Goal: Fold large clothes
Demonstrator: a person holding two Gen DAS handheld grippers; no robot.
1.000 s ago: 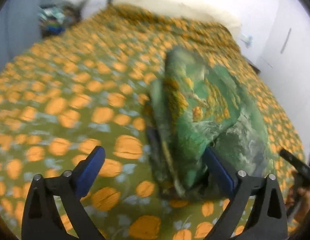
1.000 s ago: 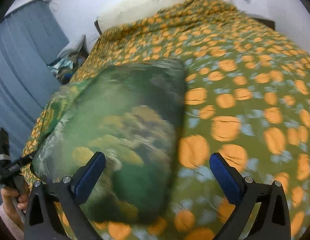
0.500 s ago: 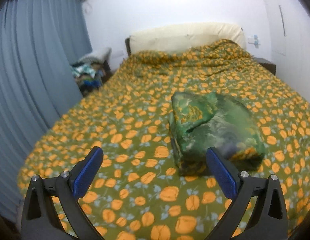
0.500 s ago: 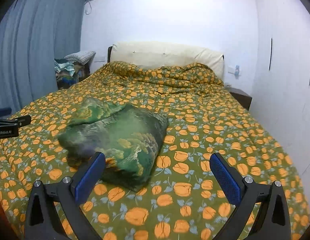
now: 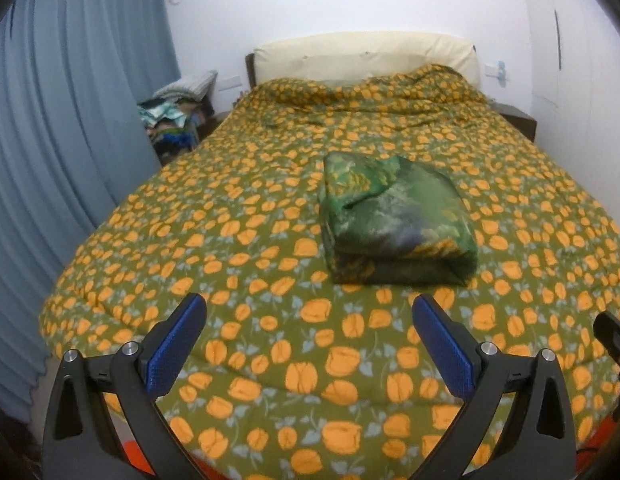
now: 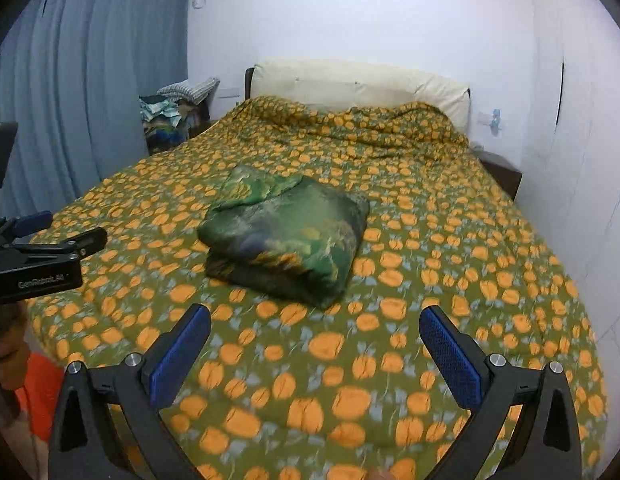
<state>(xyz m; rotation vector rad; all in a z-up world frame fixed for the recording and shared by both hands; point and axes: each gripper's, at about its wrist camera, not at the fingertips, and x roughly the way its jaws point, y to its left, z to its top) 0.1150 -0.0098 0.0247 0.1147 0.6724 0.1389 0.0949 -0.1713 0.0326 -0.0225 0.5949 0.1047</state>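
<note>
A green patterned garment point(image 5: 394, 220) lies folded into a thick rectangular bundle on the bed, also in the right wrist view point(image 6: 286, 232). My left gripper point(image 5: 308, 316) is open over the near edge of the bed, well short of the bundle, with nothing between its blue pads. My right gripper point(image 6: 316, 328) is open too, holding nothing, near the foot of the bed. The left gripper's body point(image 6: 42, 256) shows at the left of the right wrist view, held by a hand point(image 6: 6, 356).
The bed carries an olive quilt with orange flowers point(image 5: 238, 240) and a cream headboard point(image 5: 366, 56). Blue curtains point(image 5: 70, 120) hang on the left. A pile of clothes point(image 5: 174, 116) sits beside the bed. A dark nightstand point(image 6: 502, 172) stands at the right.
Both grippers have pulled back from the folded garment toward the foot of the bed. The bundle now lies free on the quilt, farther away in both views.
</note>
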